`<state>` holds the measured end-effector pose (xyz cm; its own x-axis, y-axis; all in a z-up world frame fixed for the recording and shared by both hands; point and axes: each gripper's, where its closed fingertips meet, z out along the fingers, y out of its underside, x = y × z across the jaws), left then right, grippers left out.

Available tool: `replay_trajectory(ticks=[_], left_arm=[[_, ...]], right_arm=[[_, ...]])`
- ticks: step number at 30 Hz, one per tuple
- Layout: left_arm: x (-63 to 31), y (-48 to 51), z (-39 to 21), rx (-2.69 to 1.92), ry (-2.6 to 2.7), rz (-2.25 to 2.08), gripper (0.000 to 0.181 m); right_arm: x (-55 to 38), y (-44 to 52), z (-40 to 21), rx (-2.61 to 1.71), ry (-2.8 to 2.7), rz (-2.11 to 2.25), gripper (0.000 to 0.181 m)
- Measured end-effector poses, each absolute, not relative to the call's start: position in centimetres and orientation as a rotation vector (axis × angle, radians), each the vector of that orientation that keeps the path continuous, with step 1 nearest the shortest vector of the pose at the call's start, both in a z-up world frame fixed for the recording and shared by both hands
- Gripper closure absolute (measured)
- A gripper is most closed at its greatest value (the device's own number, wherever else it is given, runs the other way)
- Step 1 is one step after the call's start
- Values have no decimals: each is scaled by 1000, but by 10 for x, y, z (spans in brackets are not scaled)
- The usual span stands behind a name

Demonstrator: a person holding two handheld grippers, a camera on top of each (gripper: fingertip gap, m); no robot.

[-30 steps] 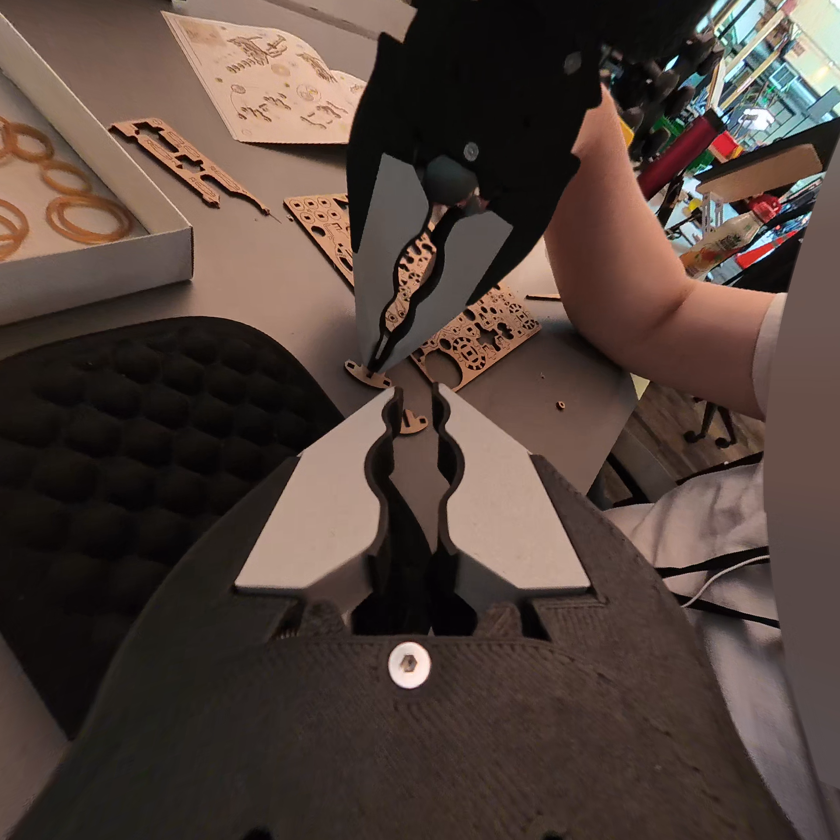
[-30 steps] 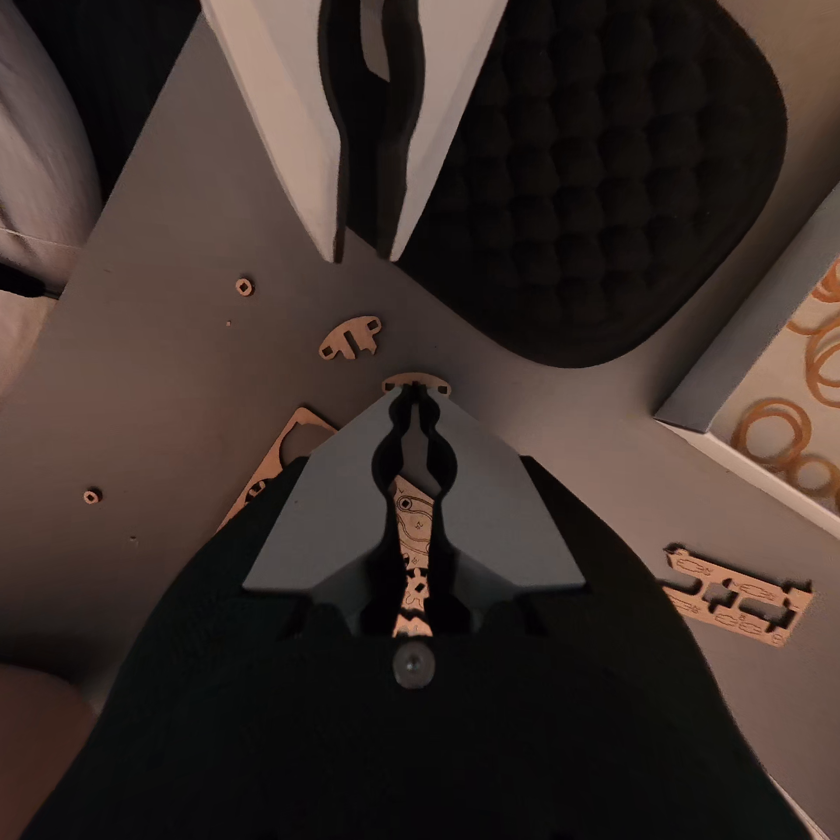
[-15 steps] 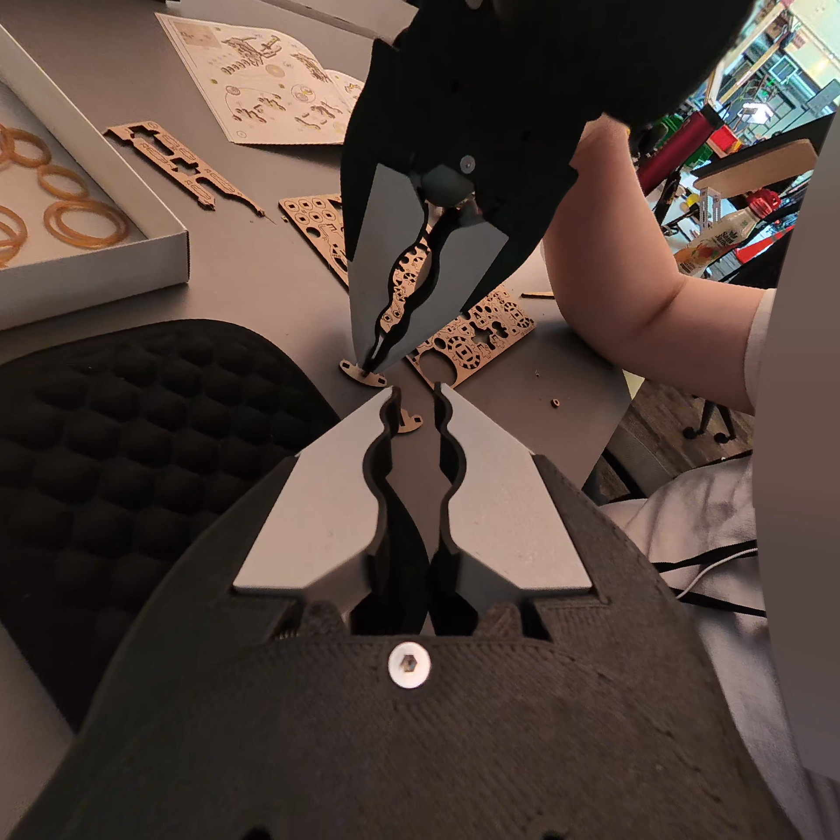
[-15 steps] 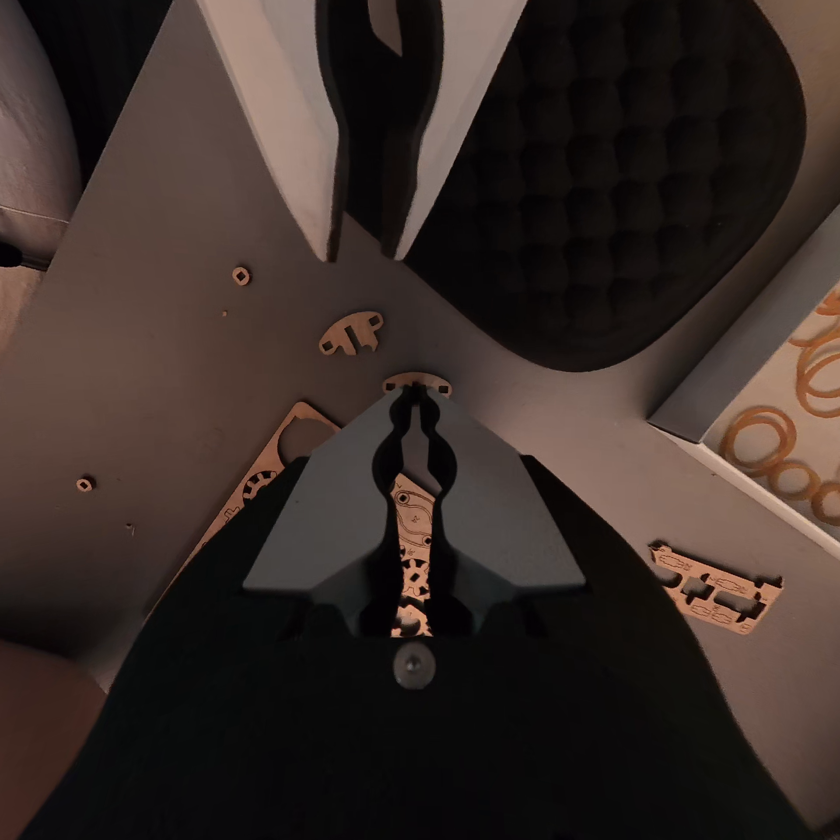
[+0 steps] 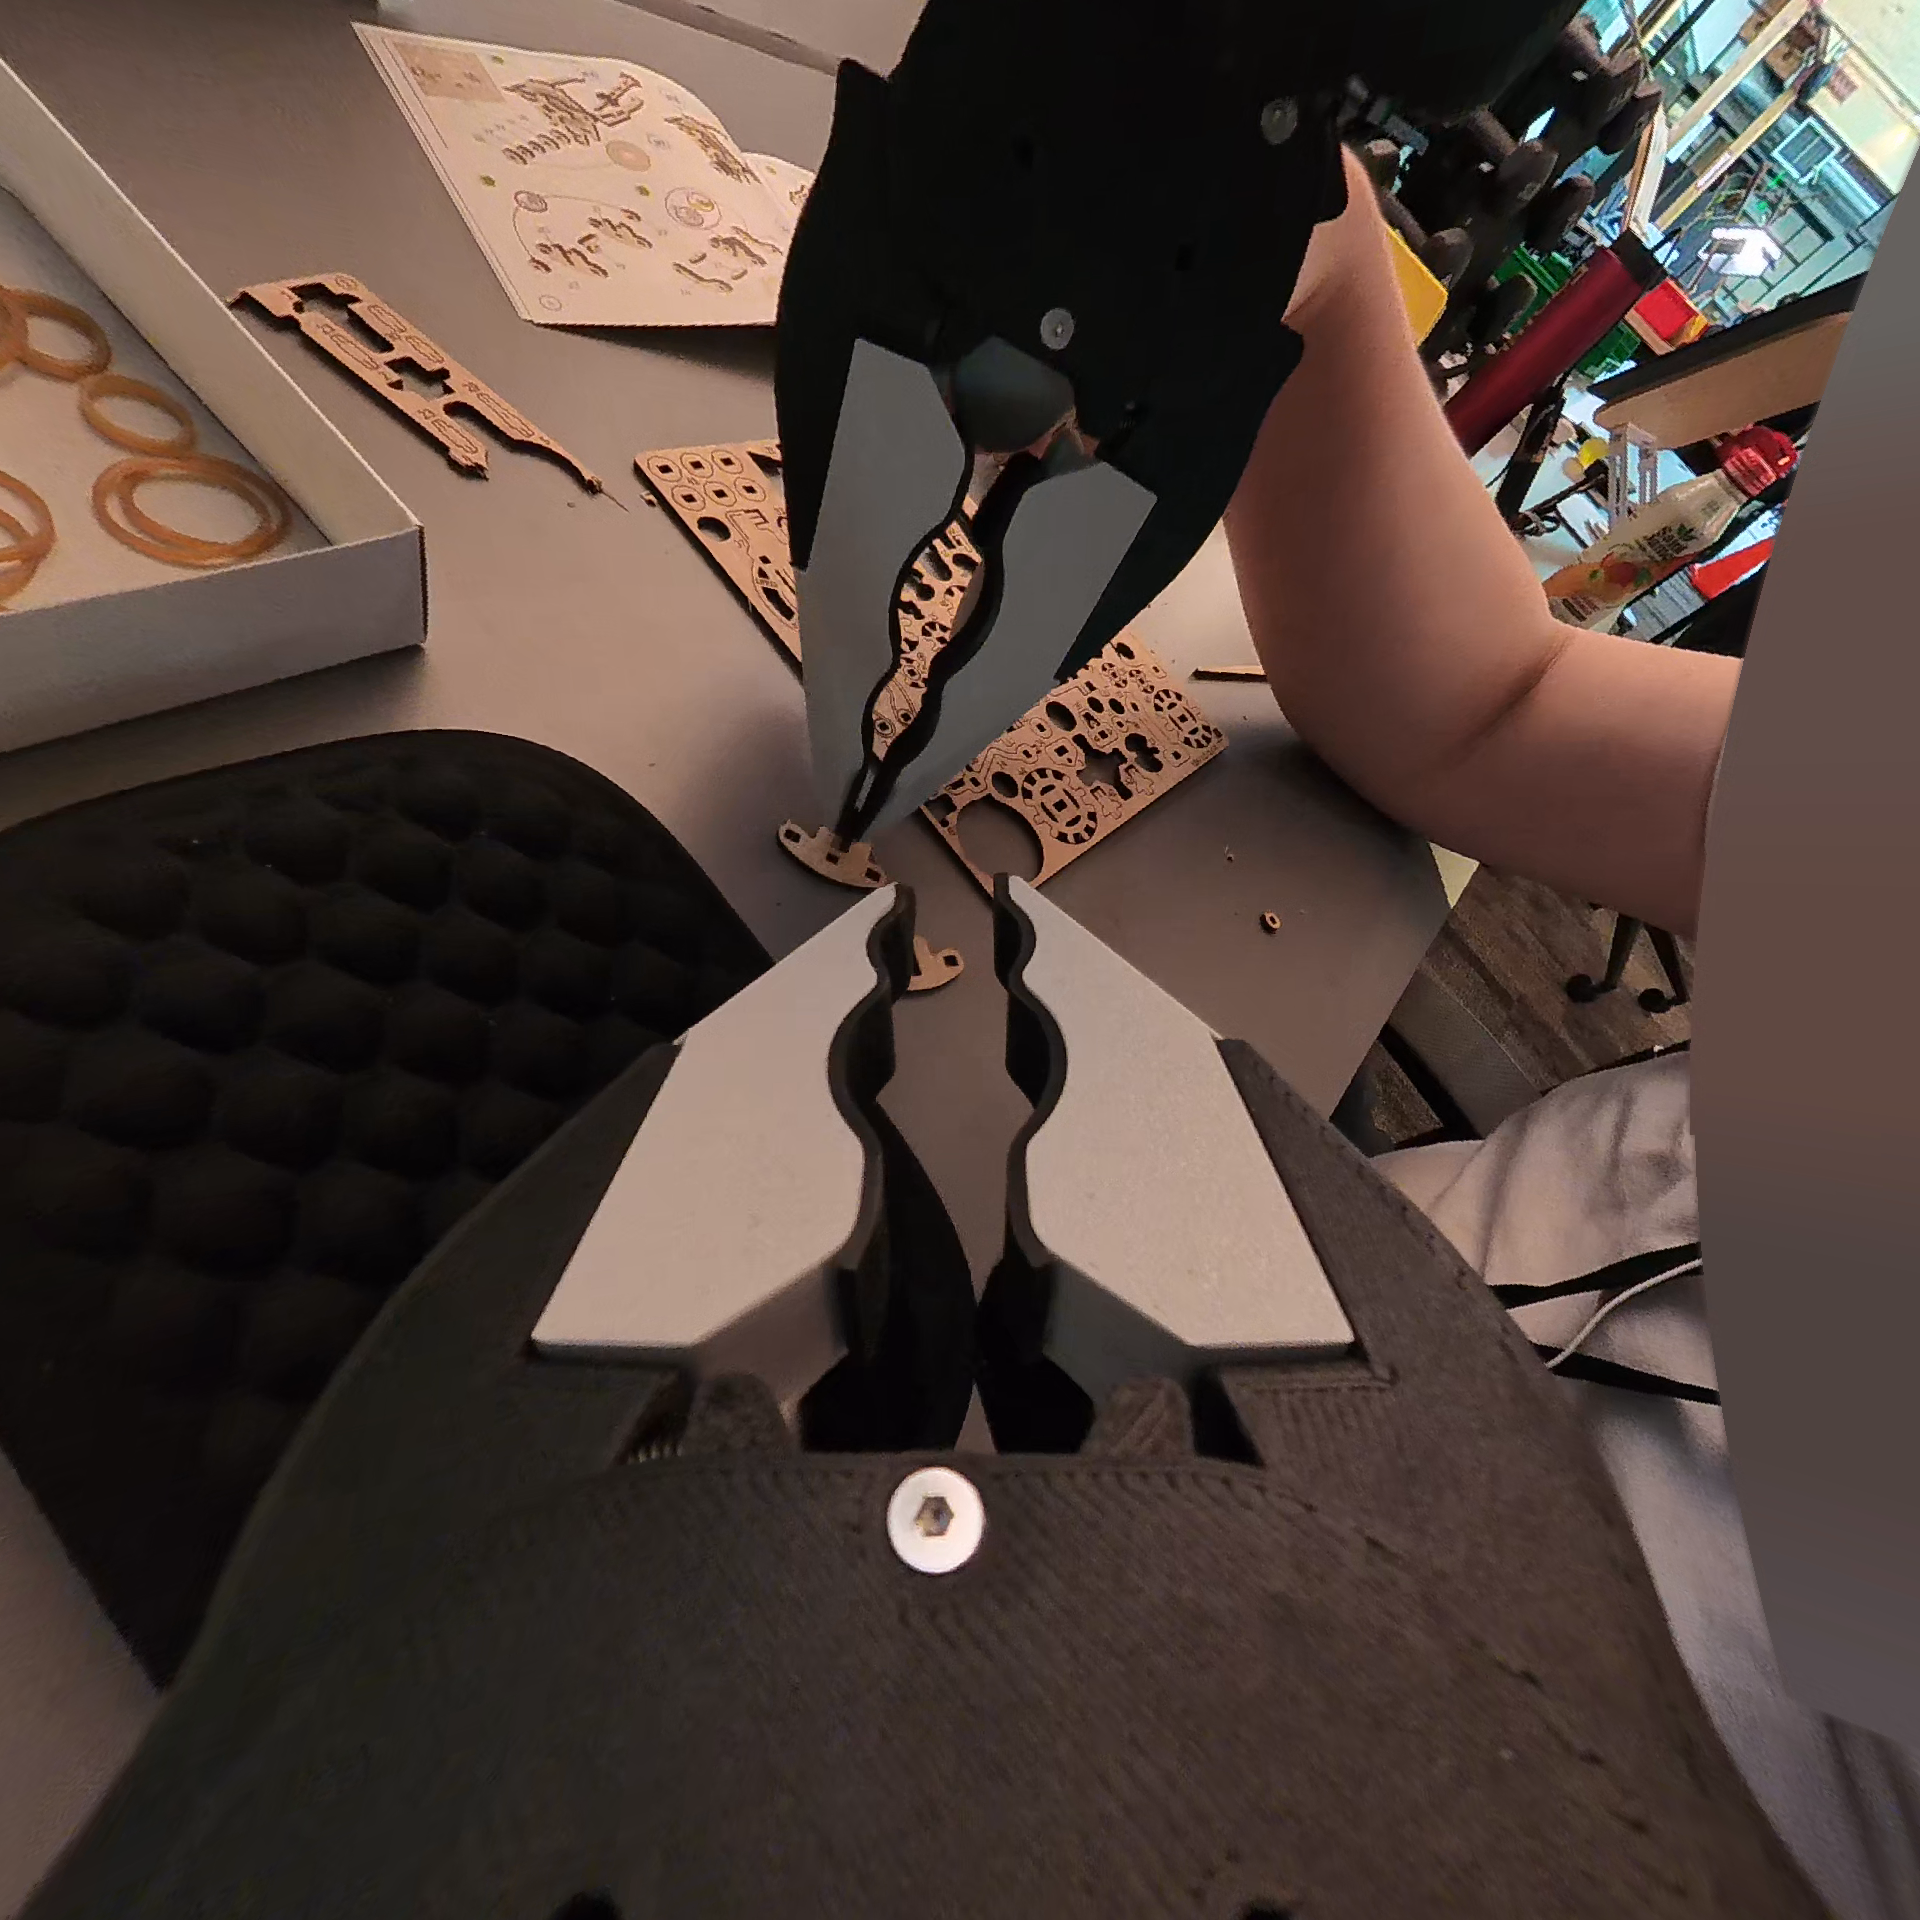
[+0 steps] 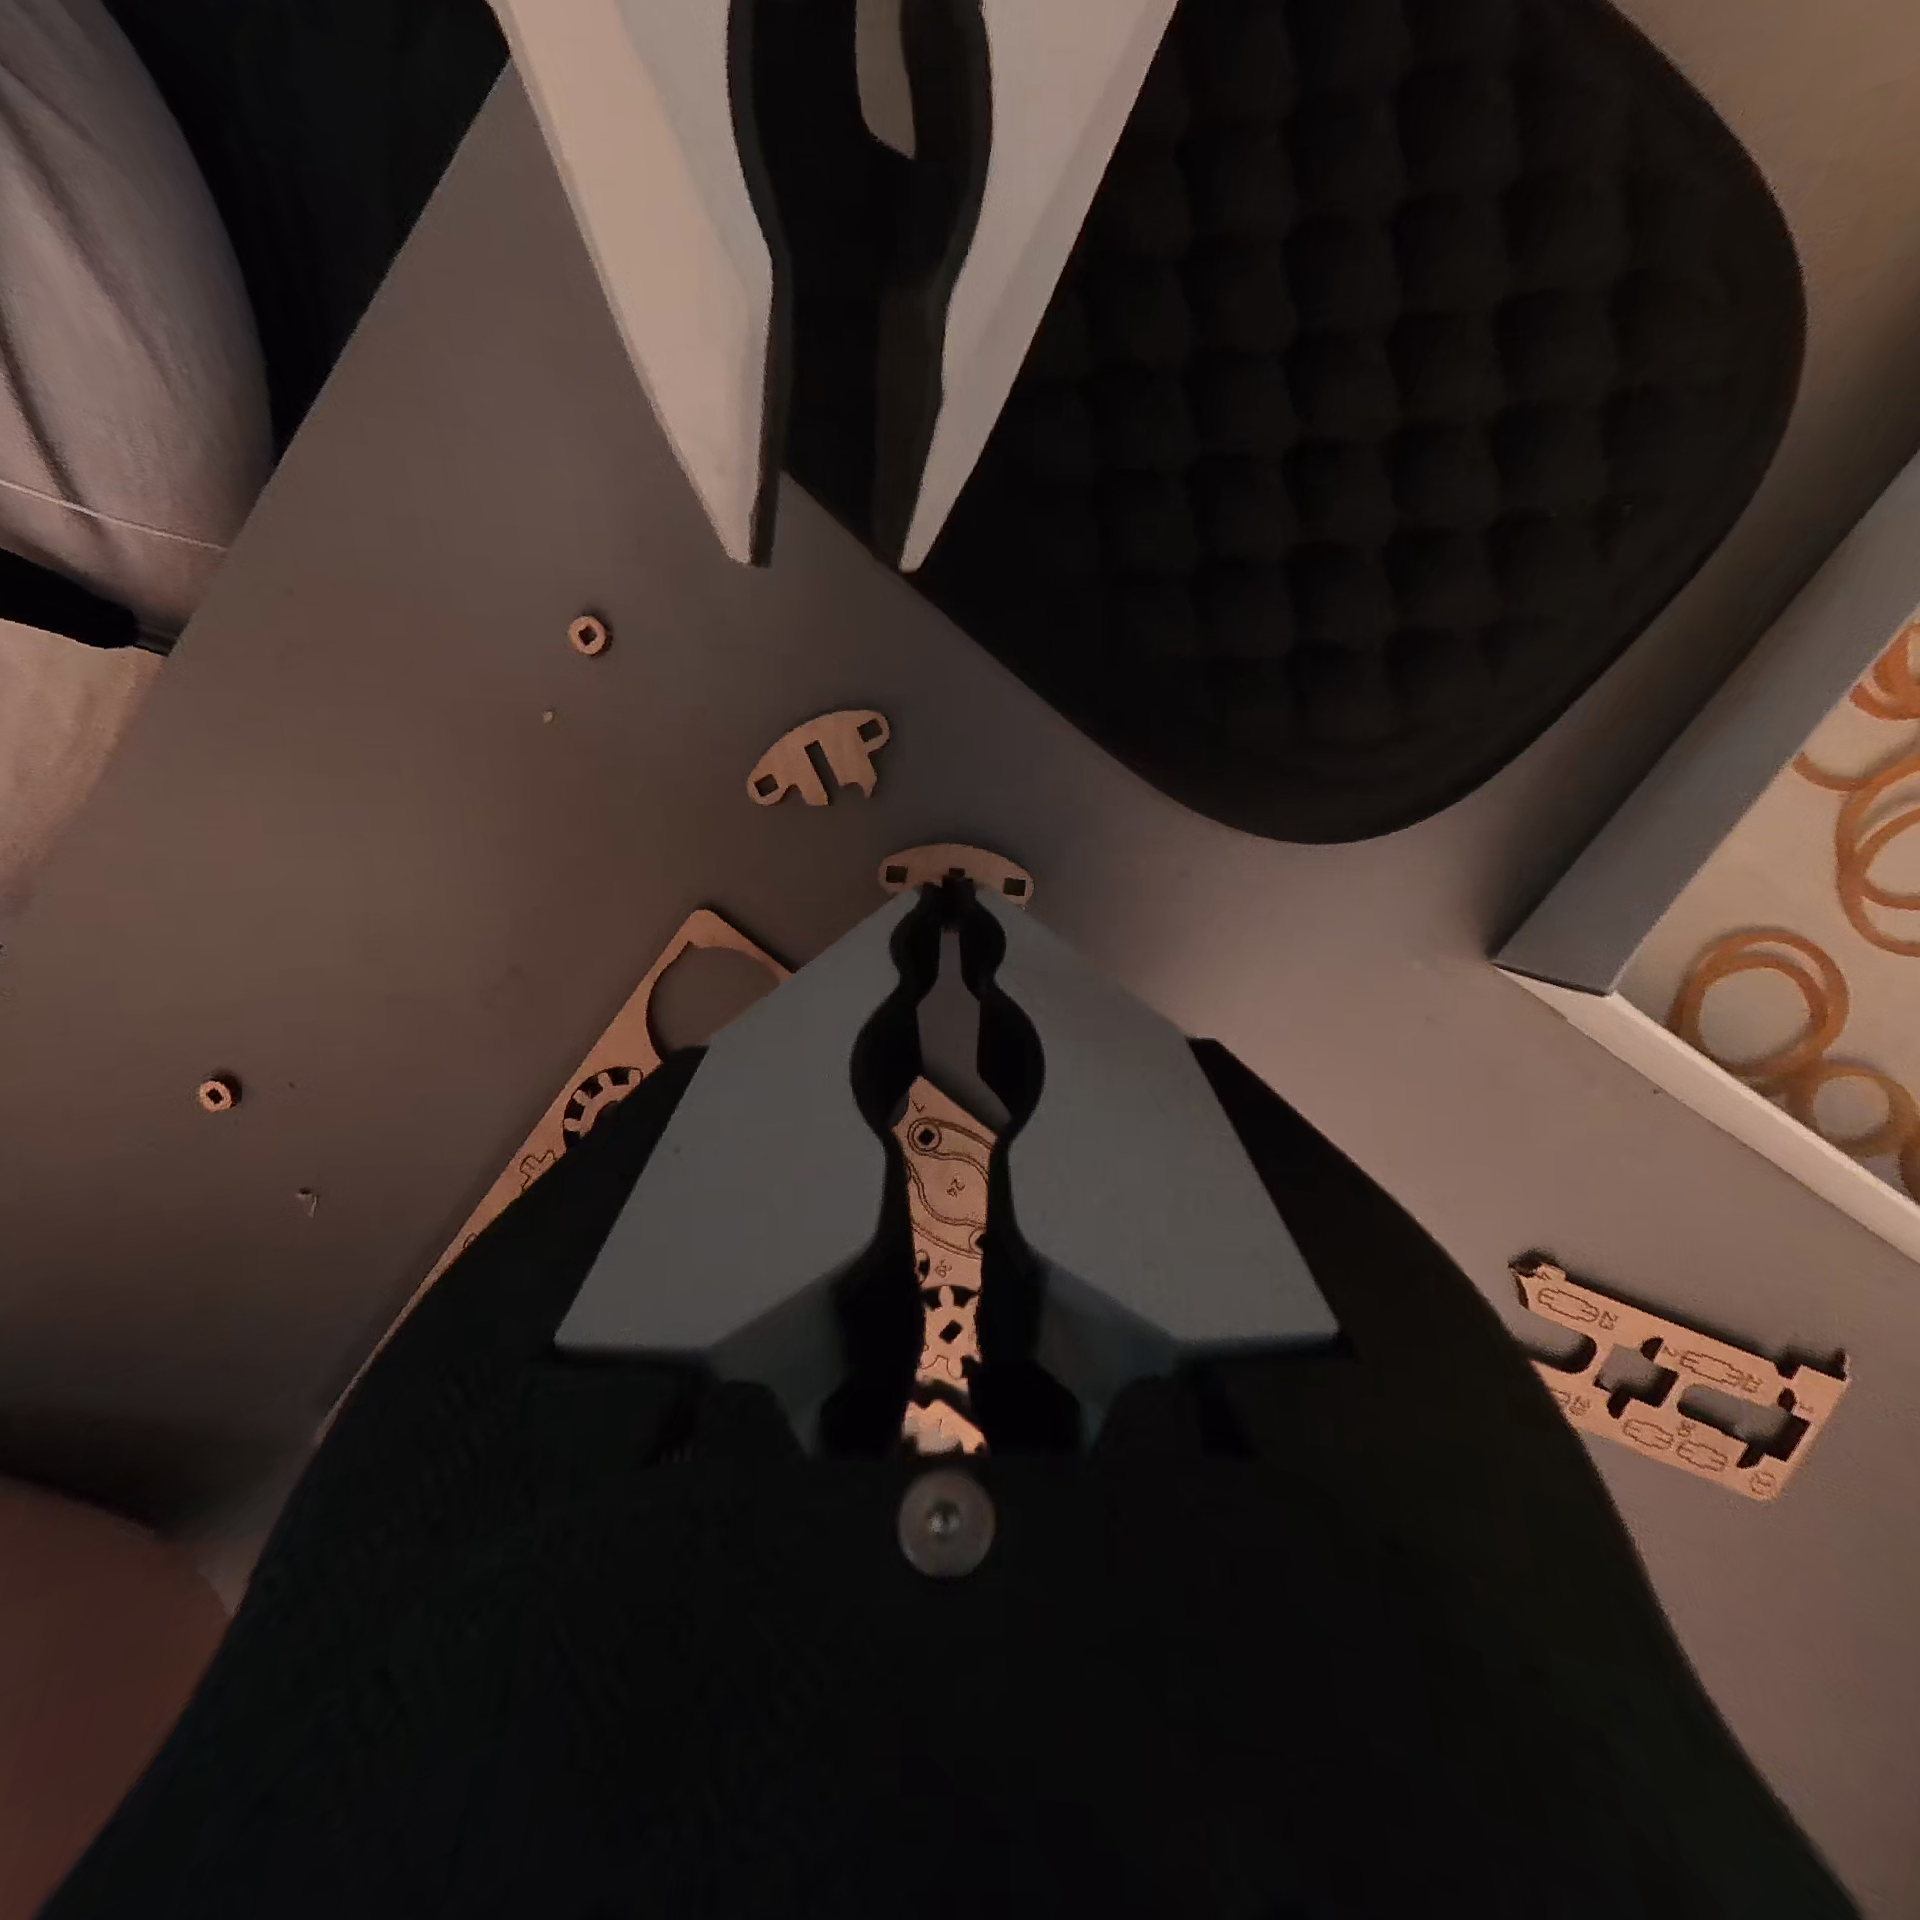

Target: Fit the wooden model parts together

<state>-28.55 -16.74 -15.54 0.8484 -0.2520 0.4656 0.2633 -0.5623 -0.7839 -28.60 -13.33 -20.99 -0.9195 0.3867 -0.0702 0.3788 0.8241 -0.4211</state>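
Right wrist view shows my right gripper still pinched on the arched wooden piece flat on the tabletop, unchanged, while my left gripper hovers part-open over its twin at 11 o'clock, so fitting hasn't begun.

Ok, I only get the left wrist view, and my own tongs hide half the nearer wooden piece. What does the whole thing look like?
Observer: The nearer piece is a flat half-round with a slot in its straight edge, lying free.
Operator: Do the right tongs hold the farther one?
Observer: The right tongs are shut on the farther piece at its middle notch.
Operator: Loose bits?
Observer: A washer and a second washer, both square-holed.
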Motion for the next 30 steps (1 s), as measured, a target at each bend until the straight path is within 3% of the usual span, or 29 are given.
replay_trajectory(ticks=[30], left_arm=[[-282,-165,-161,-2072,-11,-694,167]], right_arm=[[-288,-132,-215,-672,-2983,470,180]])
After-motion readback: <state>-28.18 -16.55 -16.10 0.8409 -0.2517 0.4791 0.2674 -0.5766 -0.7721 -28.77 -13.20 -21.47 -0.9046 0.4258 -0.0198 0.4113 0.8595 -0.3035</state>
